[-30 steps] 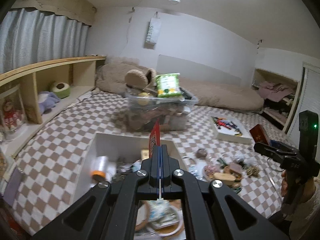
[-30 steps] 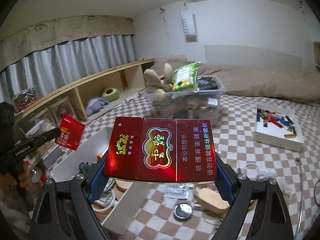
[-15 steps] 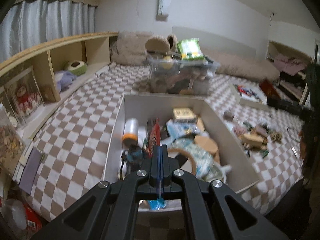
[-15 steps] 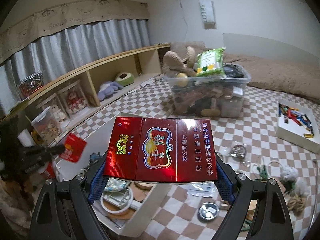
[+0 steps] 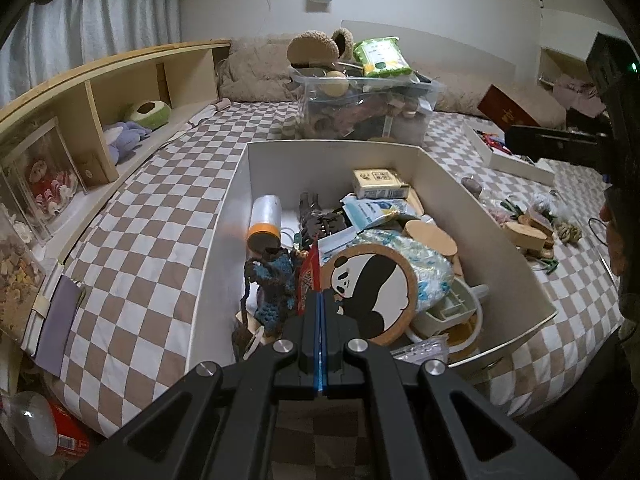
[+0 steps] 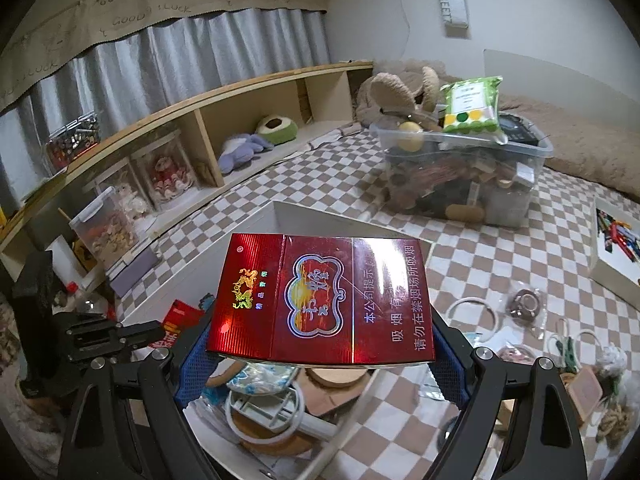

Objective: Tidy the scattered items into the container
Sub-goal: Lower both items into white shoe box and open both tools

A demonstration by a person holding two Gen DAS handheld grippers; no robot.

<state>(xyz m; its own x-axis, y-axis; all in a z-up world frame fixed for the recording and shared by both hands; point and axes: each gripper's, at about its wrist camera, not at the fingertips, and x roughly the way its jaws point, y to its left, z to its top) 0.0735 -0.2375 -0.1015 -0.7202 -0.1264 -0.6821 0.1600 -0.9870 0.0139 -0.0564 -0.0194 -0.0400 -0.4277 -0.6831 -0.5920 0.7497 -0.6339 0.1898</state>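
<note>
Left wrist view: the left gripper (image 5: 320, 320) has its jaws pressed fully together on a thin red packet (image 5: 309, 276), which stands on edge ahead of the blue pads. Compared with a second ago, when the white container (image 5: 516, 256) lay low and partly hidden behind the fingers, the gripper has sunk and tipped downward, so the open container now fills the frame and the packet hangs over its near left part, close above a blue knitted item (image 5: 274, 284) and just beside a panda coaster (image 5: 370, 292); whether the packet touches either cannot be told. Judged from this, the packet is positioned for release into the container. At the upper right, the right gripper's red carton (image 5: 506, 111) shows well apart from the container, over the checked bedcover (image 5: 152, 216). Right wrist view: the right gripper (image 6: 320, 356) stands wide, its blue pads closed on the two ends of the red carton (image 6: 320, 300), held flat and level. Since a second ago the view has slid toward the container (image 6: 304, 216), whose far rim now sits directly behind the carton and whose contents appear beneath it. The left gripper (image 6: 120, 338) shows at lower left with the red packet (image 6: 178, 320) at its tip. Loose items remain scattered on the bedcover to the right, so the tidying is judged well short of finished.
</note>
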